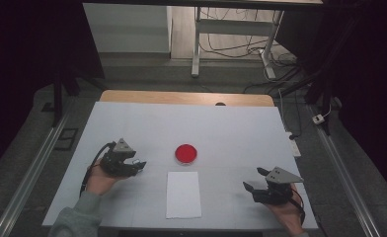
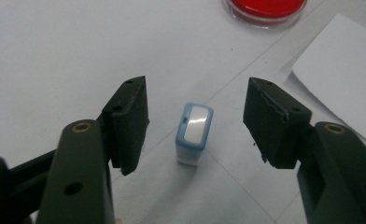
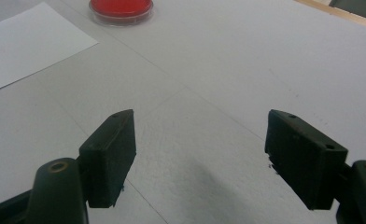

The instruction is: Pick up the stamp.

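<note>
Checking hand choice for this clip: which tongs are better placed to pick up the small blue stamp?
Left. The left tongs already straddle the blue stamp, pads not touching it. The right tongs stand open over bare table cover.

Wooden table (image 1: 132,96) under a white cover (image 1: 231,128), wood bare along the far edge. Lying on the cover: round red dish (image 1: 186,154) near the middle, white paper sheet (image 1: 183,194) just before it, small blue stamp (image 2: 194,133) standing upright at left.
</note>
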A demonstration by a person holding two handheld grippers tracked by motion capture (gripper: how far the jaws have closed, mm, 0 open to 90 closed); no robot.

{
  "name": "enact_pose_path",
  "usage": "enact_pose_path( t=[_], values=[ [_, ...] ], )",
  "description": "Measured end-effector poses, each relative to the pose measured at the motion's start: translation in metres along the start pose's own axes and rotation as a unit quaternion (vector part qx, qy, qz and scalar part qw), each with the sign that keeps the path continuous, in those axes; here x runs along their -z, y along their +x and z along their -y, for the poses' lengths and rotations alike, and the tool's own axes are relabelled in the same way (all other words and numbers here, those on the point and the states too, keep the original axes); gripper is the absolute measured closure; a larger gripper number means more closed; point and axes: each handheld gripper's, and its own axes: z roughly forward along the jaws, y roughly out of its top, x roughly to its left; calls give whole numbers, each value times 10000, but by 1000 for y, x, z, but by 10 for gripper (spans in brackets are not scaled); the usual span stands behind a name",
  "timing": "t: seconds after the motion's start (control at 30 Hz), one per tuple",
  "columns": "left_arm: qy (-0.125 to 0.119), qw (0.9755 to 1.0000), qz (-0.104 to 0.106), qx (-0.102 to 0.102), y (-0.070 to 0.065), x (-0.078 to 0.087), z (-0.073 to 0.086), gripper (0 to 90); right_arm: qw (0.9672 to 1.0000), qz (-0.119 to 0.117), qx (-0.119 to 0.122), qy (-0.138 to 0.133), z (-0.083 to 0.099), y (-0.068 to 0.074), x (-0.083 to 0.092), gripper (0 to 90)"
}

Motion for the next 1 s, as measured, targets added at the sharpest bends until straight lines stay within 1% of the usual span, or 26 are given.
enact_pose_path(
  t=[0.07,0.2,0.27,0.33,0.53,0.57,0.67,0.7,0.73,1.0],
  values=[
    [45,10000,9,-17,1,-1,1,435,10000,1,0,7,0,0,0,246],
    [74,9999,51,-51,1,-1,3,512,10000,4,0,8,0,0,0,247],
    [106,9999,49,-84,1,-2,3,520,10000,11,2,8,1,0,0,249],
    [137,9998,68,-115,0,-3,4,551,10000,28,-9,10,0,-1,1,252],
    [135,9998,95,-144,1,-2,5,604,10000,41,3,16,1,-1,1,253],
    [136,9997,98,-149,1,-2,5,641,10000,43,8,13,1,-1,1,254],
    [146,9997,82,-181,1,-2,6,705,10000,49,-15,-5,1,-1,1,260],
    [144,9997,77,-190,1,-2,6,705,10000,49,-15,-5,1,-1,1,260],
    [142,9997,67,-199,1,-2,6,735,10000,54,-13,-7,1,-1,2,261],
    [134,9996,72,-236,0,-1,6,751,10000,54,24,8,1,-1,1,262]
  ],
)
